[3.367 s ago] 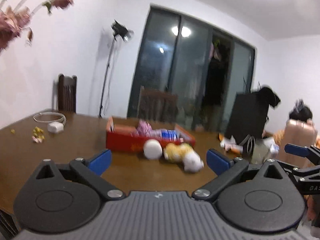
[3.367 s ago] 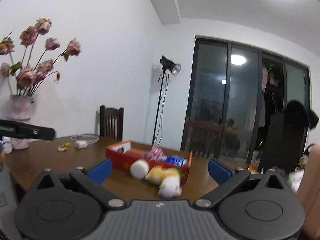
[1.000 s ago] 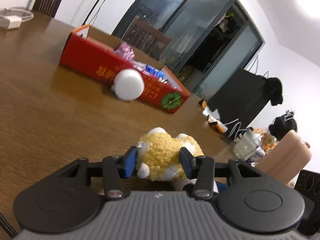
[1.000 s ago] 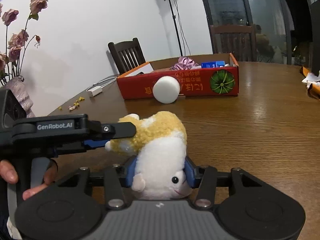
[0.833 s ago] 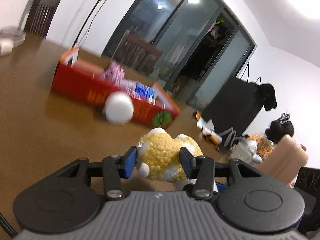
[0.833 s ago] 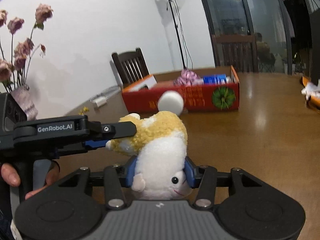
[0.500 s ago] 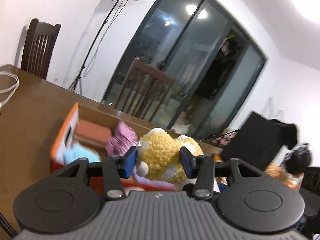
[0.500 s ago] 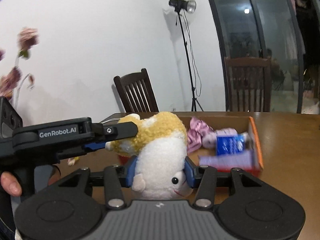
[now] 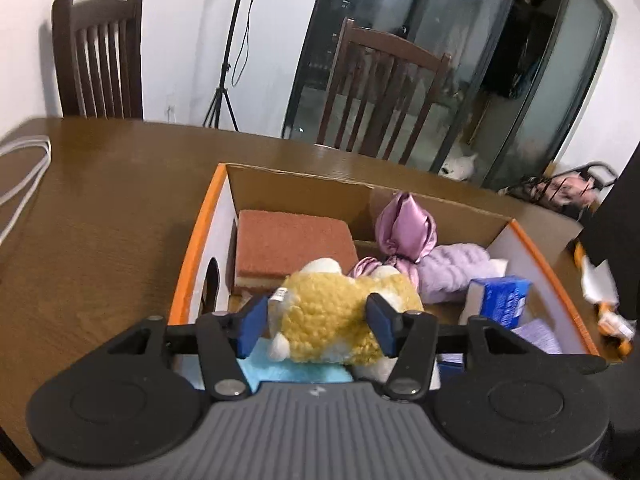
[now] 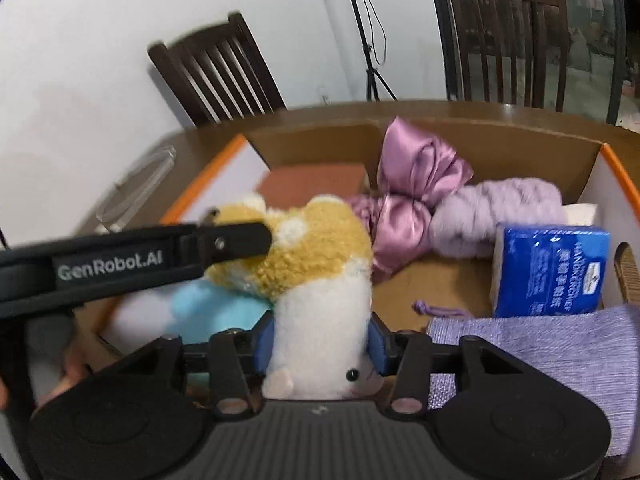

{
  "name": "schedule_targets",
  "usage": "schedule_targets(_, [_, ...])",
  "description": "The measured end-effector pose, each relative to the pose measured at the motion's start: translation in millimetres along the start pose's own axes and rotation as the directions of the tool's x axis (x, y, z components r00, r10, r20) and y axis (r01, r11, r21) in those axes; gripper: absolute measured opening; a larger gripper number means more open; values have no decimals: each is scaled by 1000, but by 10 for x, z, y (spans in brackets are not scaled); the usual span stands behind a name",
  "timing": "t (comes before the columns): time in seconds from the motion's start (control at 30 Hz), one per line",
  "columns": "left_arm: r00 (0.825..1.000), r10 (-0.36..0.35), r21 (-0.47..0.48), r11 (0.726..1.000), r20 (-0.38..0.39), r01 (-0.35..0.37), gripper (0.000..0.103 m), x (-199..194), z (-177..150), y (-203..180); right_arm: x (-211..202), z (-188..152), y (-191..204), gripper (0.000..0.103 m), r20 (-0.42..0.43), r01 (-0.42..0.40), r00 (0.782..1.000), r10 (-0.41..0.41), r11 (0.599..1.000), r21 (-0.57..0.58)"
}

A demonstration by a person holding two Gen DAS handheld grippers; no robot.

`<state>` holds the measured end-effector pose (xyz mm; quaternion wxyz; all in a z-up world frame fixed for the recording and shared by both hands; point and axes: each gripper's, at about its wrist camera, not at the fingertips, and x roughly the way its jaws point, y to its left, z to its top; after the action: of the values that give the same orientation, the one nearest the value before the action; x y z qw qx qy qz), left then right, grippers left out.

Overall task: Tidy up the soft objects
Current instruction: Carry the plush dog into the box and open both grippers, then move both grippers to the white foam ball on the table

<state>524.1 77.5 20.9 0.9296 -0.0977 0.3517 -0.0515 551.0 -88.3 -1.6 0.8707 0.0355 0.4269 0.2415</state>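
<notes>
**Plush hamster, carried two-handed, over open carton**

While gripped at both ends, plush toy (image 9: 336, 312) held above the cardboard box (image 9: 192, 264), clear of its floor.

- Plush: nubbly yellow fleece on the back, smooth white pile on the belly, small black bead eye, rounded stubby limbs. Yellow half pinched between the blue pads of the left gripper (image 9: 318, 322); white half pinched between the pads of the right gripper (image 10: 320, 346). Both pairs of fingers narrowed onto it, fabric bulging past the pads.
- Change from a second ago: toy then low over bare table (image 9: 100, 208) with the box well ahead of the fingers; now directly over the box interior, box walls on either side of the fingers.
- Box: orange rim, white side wall with oval hand-hole, brown corrugated inside.
- Contents ahead of the fingers: rust-topped rectangular sponge (image 9: 292, 244); glossy pink satin bow (image 10: 412, 196); fuzzy lilac roll (image 10: 500, 216).
- Right of the fingers: blue tissue packet (image 10: 552, 272); woven lilac cloth (image 10: 540, 360).
- Beneath the fingers: pale blue fluffy item (image 10: 208, 312).
</notes>
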Motion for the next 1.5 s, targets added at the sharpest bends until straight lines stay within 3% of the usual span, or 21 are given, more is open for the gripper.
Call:
schedule_targets(0.27, [999, 32, -36, 999, 30, -31, 69, -171, -16, 44, -135, -79, 90, 55, 10, -26, 1000, 26, 1000, 10])
schedule_targets(0.47, [990, 31, -2, 1000, 140, -31, 72, -989, 29, -89, -1022, -141, 81, 62, 149, 51, 988, -43, 998, -49])
schedule_targets(0.73, [960, 14, 69, 997, 281, -35, 86, -2185, -176, -392, -2358, -467, 13, 73, 325, 175, 936, -137, 980, -92])
schedule_targets(0.93, [937, -19, 107, 994, 348, -20, 91, -2806, -649, -539, -3071, -952, 93, 77, 439, 250, 882, -172, 960, -127])
schedule_targets(1.17, [915, -67, 101, 994, 398, 29, 97, -3307, -1565, -497, -3505, -1840, 255, 84, 531, 259, 837, -133, 951, -170])
schedule_targets(1.27, [910, -86, 56, 996, 405, 69, 99, -3451, -2052, -403, -3564, -2273, 312, 84, 542, 232, 833, -107, 958, -168])
schedule_targets(1.37, [918, -79, 39, 997, 389, 70, 99, -3528, -2518, -312, -3582, -2746, 354, 85, 549, 203, 832, -83, 966, -161])
schedule_targets(1.5, [926, -34, 45, 999, 376, 18, 99, -3495, -2735, -286, -3494, -3162, 387, 85, 535, 182, 841, -80, 973, -140])
